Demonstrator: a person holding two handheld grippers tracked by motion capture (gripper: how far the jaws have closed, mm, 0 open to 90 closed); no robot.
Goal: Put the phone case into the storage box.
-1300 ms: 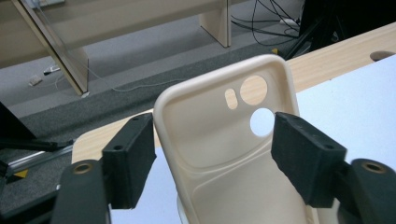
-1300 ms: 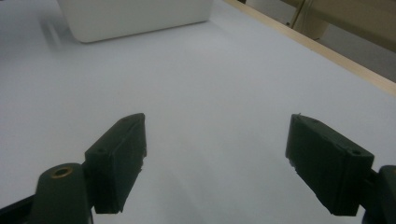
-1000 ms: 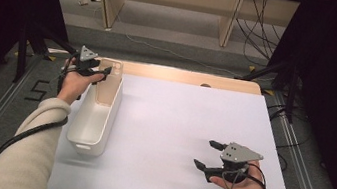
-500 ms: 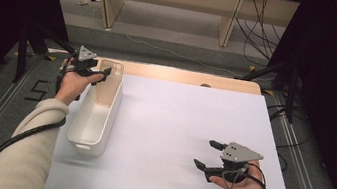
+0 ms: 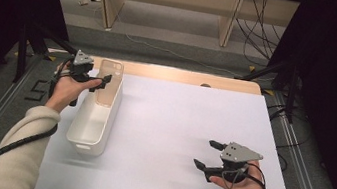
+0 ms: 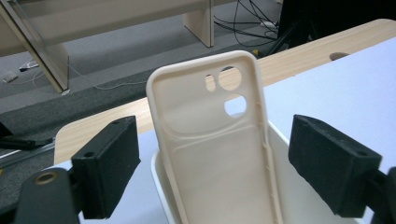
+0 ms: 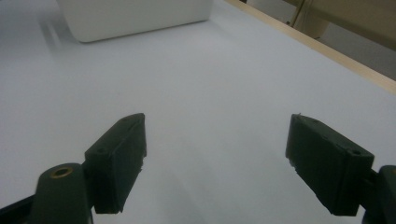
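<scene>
There is one phone case [image 6: 212,149], cream in colour, and it stands between the two open jaws of the left gripper [image 6: 215,172], touching neither jaw. There is one white bin [image 5: 95,116], directly under and in front of that gripper, and one white sheet [image 5: 174,141] on the one wooden table [image 5: 184,76]. There are two grippers in total; the right gripper [image 5: 208,154] is well apart from the bin, with nothing between its jaws.

Phone case [image 6: 212,140] stands in bin [image 5: 94,124], left on table [image 5: 177,126].
</scene>
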